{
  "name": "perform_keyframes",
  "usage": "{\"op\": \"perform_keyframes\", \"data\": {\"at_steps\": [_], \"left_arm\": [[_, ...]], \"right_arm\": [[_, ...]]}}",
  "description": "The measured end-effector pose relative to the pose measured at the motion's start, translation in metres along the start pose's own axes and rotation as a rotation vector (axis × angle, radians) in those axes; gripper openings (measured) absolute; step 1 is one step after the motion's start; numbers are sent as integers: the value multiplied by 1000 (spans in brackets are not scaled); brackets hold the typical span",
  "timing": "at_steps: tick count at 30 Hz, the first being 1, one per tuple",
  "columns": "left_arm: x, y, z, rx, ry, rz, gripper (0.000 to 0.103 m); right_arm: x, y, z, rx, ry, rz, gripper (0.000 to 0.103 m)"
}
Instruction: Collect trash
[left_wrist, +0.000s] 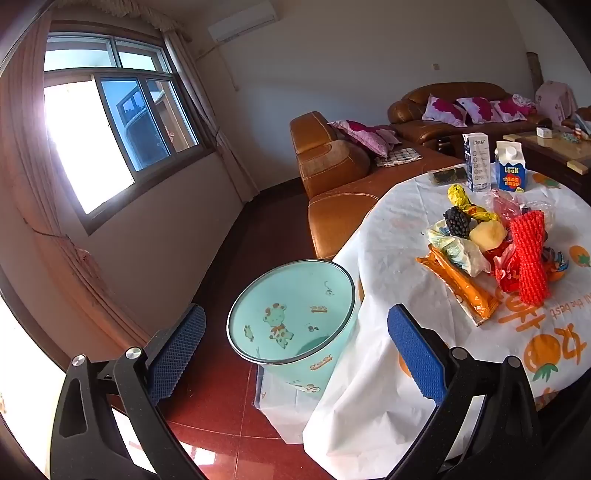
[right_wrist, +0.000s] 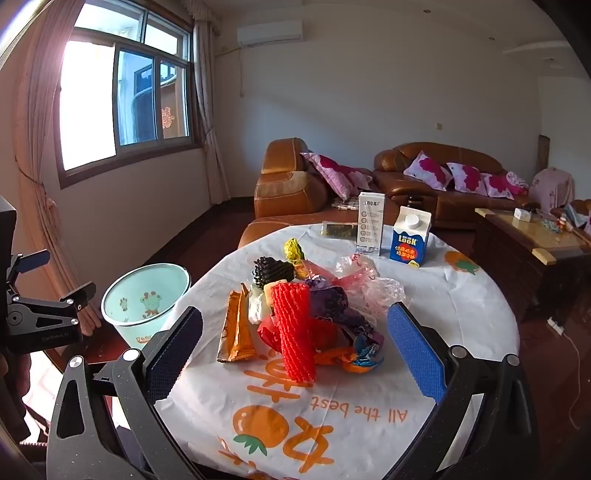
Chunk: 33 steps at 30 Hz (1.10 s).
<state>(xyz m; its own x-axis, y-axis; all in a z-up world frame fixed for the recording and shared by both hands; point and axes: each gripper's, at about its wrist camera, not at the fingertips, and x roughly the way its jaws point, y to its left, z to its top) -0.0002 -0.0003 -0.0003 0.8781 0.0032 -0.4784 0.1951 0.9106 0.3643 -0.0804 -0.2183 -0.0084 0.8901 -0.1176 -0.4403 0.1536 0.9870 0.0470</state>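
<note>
A heap of trash lies on the round table (right_wrist: 461, 314): a red foam net sleeve (right_wrist: 293, 328), an orange wrapper (right_wrist: 236, 332), a black foam net (right_wrist: 271, 271), purple and pink bags, a yellow foil wrapper (right_wrist: 293, 249). My right gripper (right_wrist: 295, 350) hangs open just above the heap's near side, holding nothing. A mint-green bin (left_wrist: 291, 314) with a giraffe print stands on the floor at the table's left edge. My left gripper (left_wrist: 295, 350) is open and empty over the bin and the table edge; the heap with the red net (left_wrist: 530, 258) lies to its right.
Two cartons, a white one (right_wrist: 370, 229) and a blue one (right_wrist: 409, 238), stand at the table's far side beside a flat dark packet (right_wrist: 338, 229). Brown leather sofas (right_wrist: 288, 192) with pink pillows lie beyond. A wooden coffee table (right_wrist: 535, 236) is at right. Red tiled floor surrounds the bin.
</note>
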Motion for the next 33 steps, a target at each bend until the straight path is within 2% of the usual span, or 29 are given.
{"op": "perform_keyframes", "data": {"at_steps": [14, 16, 33], "left_arm": [[3, 13, -1, -11, 1, 2, 97], [1, 4, 1, -4, 0, 19, 97], [3, 10, 0, -16, -5, 39, 97]], "right_arm": [[0, -2, -1, 11, 4, 5, 98], [0, -1, -1, 11, 5, 5, 98], [-1, 0, -2, 8, 4, 1, 98]]}}
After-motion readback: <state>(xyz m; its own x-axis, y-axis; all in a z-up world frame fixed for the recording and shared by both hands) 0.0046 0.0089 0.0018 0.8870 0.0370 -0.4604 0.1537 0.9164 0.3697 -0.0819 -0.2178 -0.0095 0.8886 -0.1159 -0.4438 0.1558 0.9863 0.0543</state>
